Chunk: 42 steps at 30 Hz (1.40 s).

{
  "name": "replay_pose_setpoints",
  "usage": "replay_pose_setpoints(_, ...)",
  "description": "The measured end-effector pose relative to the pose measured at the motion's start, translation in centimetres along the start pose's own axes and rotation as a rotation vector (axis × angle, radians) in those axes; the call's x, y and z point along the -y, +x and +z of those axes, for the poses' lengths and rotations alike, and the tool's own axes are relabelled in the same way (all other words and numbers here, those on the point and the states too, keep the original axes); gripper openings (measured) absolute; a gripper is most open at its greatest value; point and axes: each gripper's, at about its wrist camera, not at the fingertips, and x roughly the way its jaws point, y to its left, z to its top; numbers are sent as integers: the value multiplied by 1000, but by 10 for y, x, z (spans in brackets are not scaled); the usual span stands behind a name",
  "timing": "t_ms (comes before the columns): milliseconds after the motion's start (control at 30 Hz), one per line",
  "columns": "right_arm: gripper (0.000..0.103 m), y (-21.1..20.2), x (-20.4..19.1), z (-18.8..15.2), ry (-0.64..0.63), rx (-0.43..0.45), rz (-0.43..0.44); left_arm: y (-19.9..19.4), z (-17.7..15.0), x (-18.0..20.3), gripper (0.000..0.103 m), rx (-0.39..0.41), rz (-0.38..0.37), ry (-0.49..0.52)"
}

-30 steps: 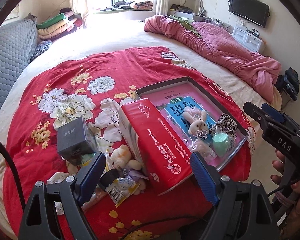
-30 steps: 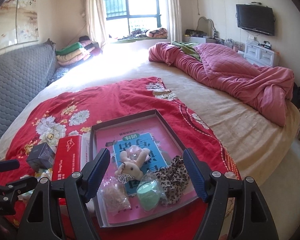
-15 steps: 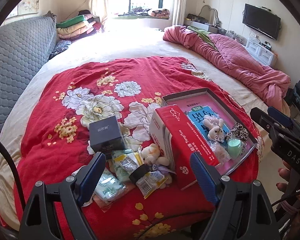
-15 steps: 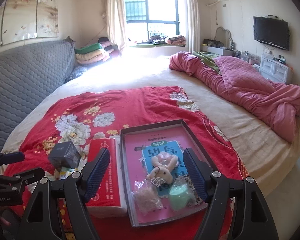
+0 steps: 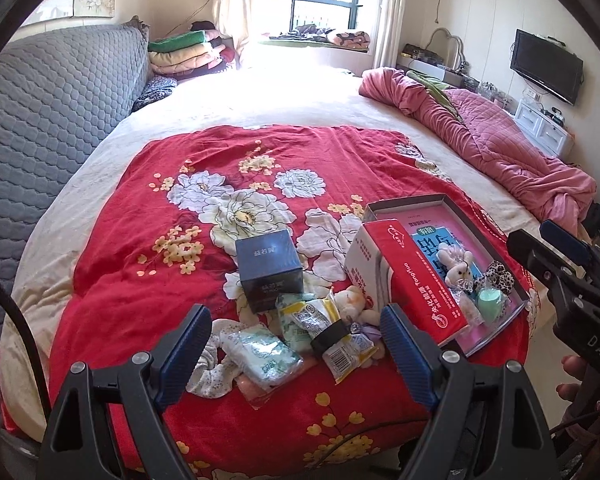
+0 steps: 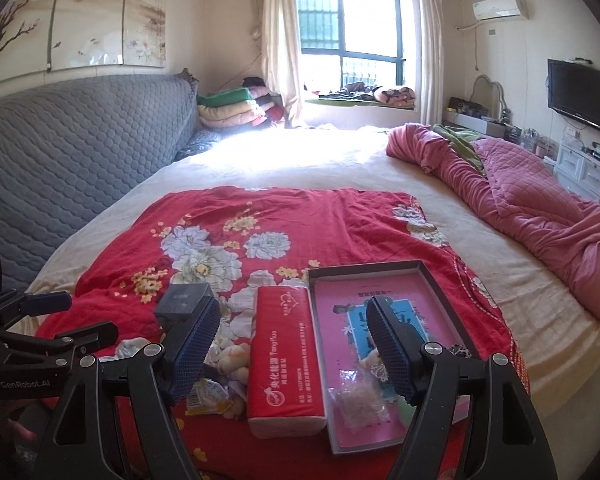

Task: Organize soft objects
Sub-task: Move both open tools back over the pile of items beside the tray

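Observation:
On a red floral cloth (image 5: 148, 272) lie the task's things. A flat grey tray (image 5: 516, 280) with a pink-and-blue book holds a white plush bunny (image 5: 456, 268), a leopard scrunchie (image 5: 498, 274), a mint sponge (image 5: 490, 302) and a clear bag (image 6: 358, 398). A red tissue pack (image 5: 416, 276) lies against the tray's left side. Left of it sit a small plush bear (image 5: 352, 300), snack packets (image 5: 320, 320), a wet-wipe pack (image 5: 264, 354), a white scrunchie (image 5: 208, 372) and a dark box (image 5: 268, 268). My left gripper (image 5: 296, 352) hovers open above this pile. My right gripper (image 6: 292, 352) hangs open over the tissue pack (image 6: 284, 356) and the tray (image 6: 432, 276).
A wide bed (image 5: 300, 92) carries the cloth. A crumpled pink quilt (image 5: 500, 152) lies along its right side, and a grey quilted headboard (image 5: 52, 112) rises on the left. Folded blankets (image 6: 232, 110) stack by the window. A TV (image 6: 580, 94) and white drawers (image 6: 584, 172) stand at right.
Both grippers have drawn back and risen, so more of the bed and room shows. The left view has swung from the tissue pack toward the pile. Jaws stay wide; nothing on the cloth moved.

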Motion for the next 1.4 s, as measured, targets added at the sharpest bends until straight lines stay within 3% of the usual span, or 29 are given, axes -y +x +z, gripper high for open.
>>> replay_pose_setpoints(733,77,-2,-73,-4,-122,-29,126,-20,-24,-95,86,-1,101,-156)
replay_pose_setpoints(967,77,6,-87,-7,-128,-63,169,-9,-38,-118,86,-36,121,-191)
replay_pose_setpoints(1400,77,46,-100,-40,-185,-160,151,25,-55,-128,86,-96,108,-215)
